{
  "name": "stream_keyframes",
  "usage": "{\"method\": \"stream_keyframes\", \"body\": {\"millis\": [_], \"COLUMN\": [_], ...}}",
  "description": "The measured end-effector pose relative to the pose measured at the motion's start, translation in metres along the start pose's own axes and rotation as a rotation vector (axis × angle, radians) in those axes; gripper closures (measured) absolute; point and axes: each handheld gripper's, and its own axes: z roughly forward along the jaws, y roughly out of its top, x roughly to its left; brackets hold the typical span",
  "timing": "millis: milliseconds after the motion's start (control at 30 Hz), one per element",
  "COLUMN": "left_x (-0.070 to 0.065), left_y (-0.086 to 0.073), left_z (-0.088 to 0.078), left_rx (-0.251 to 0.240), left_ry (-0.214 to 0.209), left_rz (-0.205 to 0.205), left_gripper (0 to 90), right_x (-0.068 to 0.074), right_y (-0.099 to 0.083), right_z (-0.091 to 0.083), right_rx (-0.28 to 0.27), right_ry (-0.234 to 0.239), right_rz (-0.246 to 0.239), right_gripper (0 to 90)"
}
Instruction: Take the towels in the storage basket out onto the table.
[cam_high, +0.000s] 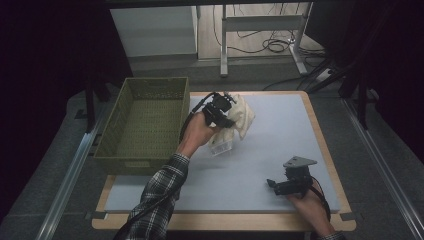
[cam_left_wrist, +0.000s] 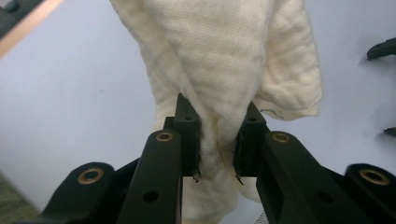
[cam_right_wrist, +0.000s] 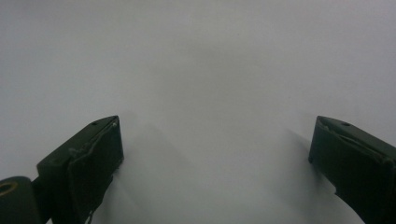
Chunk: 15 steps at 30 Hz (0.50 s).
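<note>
The left gripper is clenching a cream cloth, its fingers pinching a bunched fold between them. In the high view, the cloth is hanging just right of the green basket, over the worktop, with a clear plastic piece below it, near the basket's right wall. The right gripper is resting well right of the basket, near the worktop's front edge, its fingers standing wide apart, grasping nothing.
</note>
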Motion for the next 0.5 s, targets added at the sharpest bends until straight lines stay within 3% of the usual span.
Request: {"method": "stream_keyframes", "body": {"millis": [200, 500], "left_x": [-0.011, -0.023], "left_y": [-0.005, -0.012], "left_z": [0.029, 0.061], "left_rx": [0.037, 0.049], "left_ry": [-0.006, -0.012], "left_rz": [0.015, 0.024], "left_gripper": [75.6, 75.2], "right_x": [0.0, 0.0], "right_y": [0.0, 0.0], "right_z": [0.0, 0.0], "right_rx": [0.001, 0.001], "right_ry": [-0.001, 0.001], "right_rz": [0.0, 0.001], "right_gripper": [3.0, 3.0]}}
